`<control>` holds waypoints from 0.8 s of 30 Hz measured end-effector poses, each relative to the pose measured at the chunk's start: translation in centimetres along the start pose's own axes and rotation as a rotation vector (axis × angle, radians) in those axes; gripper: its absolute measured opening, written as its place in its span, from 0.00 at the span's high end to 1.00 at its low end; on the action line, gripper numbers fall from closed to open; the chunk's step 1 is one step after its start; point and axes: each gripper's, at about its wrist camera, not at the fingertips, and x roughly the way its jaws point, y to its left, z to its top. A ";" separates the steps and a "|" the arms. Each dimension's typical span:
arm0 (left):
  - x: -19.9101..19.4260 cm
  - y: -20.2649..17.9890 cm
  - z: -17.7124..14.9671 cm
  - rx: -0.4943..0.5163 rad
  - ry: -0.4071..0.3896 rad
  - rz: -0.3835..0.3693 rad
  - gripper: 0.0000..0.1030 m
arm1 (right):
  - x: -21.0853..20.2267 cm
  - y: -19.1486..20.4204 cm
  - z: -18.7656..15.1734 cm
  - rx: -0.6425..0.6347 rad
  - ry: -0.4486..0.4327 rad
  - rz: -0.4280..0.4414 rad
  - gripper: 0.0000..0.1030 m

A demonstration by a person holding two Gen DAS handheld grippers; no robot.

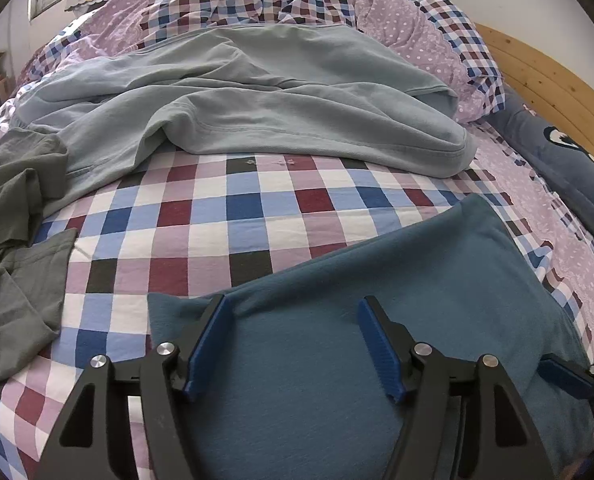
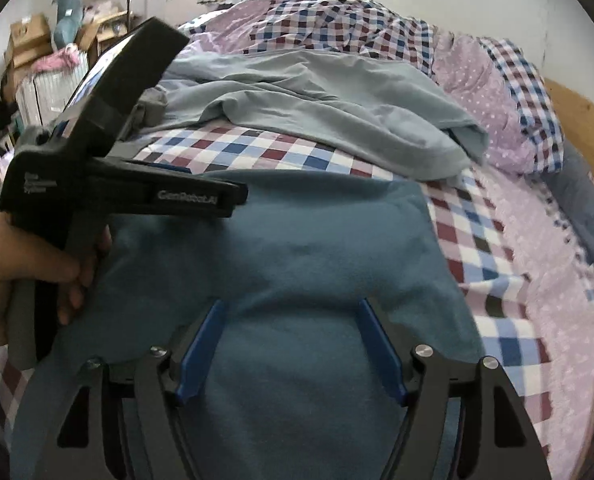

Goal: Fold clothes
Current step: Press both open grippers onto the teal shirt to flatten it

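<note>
Left wrist view: teal-blue garment (image 1: 377, 320), folded flat, spread across the near part of the checked bedsheet (image 1: 217, 216), directly under the left gripper (image 1: 293, 344). Jaws wide apart, blue pads (image 1: 207, 350) above the cloth, nothing between them. Far edge of the teal-blue garment running up to a corner toward the right; left corner just beyond the left pad. Beyond that edge, a bare band of checks, open room from left to right. Across the band, a pale grey-green garment (image 1: 257, 100), rumpled, hem facing near. At the left rim, a dark grey garment (image 1: 13, 240) in loose folds, its edge overlapped by the pale one. Three garments in all. Behind, a heaped duvet (image 1: 249, 0) in checks and lilac dots; on the right, a dark blue pillow (image 1: 569, 160) against a wooden headboard (image 1: 557, 80).

Right wrist view: right gripper (image 2: 291, 340) likewise wide open, empty, hovering above the same teal-blue garment (image 2: 297, 272). Right edge of the cloth slanting down the sheet (image 2: 497, 280), a bare strip of bed beside it. On the left, the left gripper (image 2: 157, 196) seen side-on, gripped by a hand (image 2: 25, 264), low over the cloth's left part; contact not discernible. Two grippers, one hand visible. Pale grey-green garment (image 2: 317, 108) lying further back, apart from the teal one.
</note>
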 end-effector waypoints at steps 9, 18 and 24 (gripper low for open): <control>-1.7 -0.1 -0.6 0.003 -0.025 -0.021 0.31 | -0.1 -0.4 -0.3 0.021 -0.013 0.000 0.23; -6.4 -0.8 -3.1 0.063 -0.089 -0.043 0.31 | -4.5 0.2 -1.2 0.037 -0.030 0.026 0.23; -10.5 -0.5 -5.2 0.054 -0.110 -0.074 0.31 | -8.7 2.4 -3.7 0.003 -0.058 0.026 0.23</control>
